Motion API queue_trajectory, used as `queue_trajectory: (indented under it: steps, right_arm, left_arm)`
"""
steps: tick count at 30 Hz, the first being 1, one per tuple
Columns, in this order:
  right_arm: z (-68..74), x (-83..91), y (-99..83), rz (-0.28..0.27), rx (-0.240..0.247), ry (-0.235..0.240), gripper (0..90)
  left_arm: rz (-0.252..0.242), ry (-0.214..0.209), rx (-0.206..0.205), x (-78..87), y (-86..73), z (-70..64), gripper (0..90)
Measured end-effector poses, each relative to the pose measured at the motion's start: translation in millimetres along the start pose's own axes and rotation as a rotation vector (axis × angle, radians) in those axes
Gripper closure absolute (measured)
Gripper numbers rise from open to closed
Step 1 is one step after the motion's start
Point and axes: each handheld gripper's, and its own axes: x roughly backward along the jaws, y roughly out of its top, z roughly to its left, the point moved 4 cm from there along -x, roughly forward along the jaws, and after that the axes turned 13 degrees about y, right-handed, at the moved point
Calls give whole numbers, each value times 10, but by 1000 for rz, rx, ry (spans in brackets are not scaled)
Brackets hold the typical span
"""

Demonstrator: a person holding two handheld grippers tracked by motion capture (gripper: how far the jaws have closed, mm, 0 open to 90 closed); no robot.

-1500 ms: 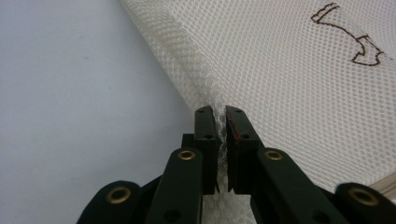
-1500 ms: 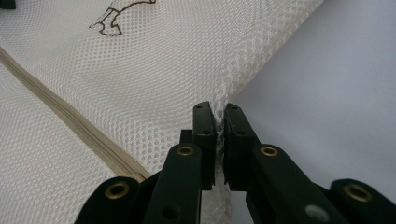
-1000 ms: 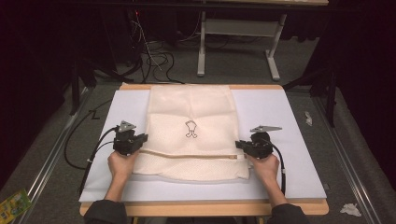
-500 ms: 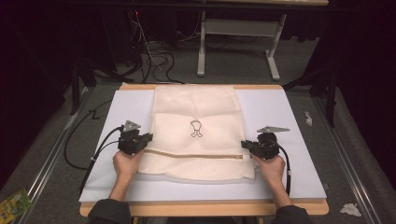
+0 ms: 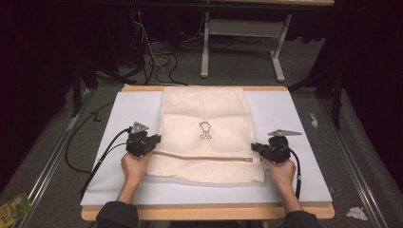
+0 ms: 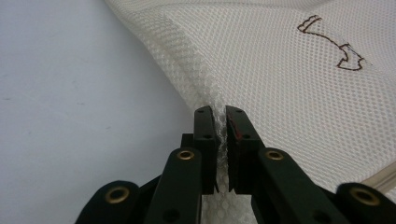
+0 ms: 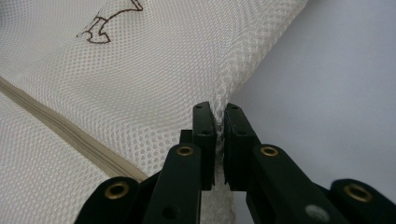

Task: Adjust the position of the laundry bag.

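A: Where is the mesh bag (image 5: 204, 133)?

B: It lies flat in the middle of the white mat (image 5: 304, 118) on the table (image 5: 209, 213), running from twelve o'clock at the far edge to six o'clock near the person. A small brown outline drawing (image 5: 205, 130) sits at its centre, and a tan zipper (image 5: 204, 156) crosses it just below that.

A: And the tongs?

B: The left gripper (image 5: 153, 141) is at nine o'clock of the bag, clenched on its left edge; in the left gripper view the mesh is pinched between the two black jaws (image 6: 219, 122).

A: The other side?

B: The right gripper (image 5: 256, 147) is at about four o'clock, near the zipper's end, clamped on the right edge. The right gripper view shows a fold of mesh squeezed between its jaws (image 7: 218, 120), with the bare mat to the right of it.

A: The hands?

B: Left hand (image 5: 135, 166) and right hand (image 5: 281, 172) each sit behind their gripper, toward six o'clock.
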Motion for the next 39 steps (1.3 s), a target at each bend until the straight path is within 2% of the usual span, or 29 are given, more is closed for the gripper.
queue_trajectory:
  steps: [5,12,15,19,24,30,39]
  right_arm:
    - [-41,75,-13,-6,-12,-14,863]
    - [-118,130,-66,-20,-28,-21,862]
    - [-137,145,-79,-23,-29,-29,860]
    - [-182,165,-102,-24,-34,-47,858]
    - [-209,193,-130,-23,-41,-53,857]
    - [-234,168,-154,-14,-41,-63,849]
    - [-237,150,-157,-5,-19,-82,834]
  left_arm:
    - [6,2,-28,-33,26,-91,840]
    - [1,-11,-15,-74,25,-164,838]
    - [0,12,-43,-94,36,-225,836]
    - [1,9,-55,-126,49,-284,833]
    - [5,8,-50,-160,40,-302,830]
    - [11,21,-63,-192,0,-323,815]
    - [16,23,-74,-213,-21,-322,803]
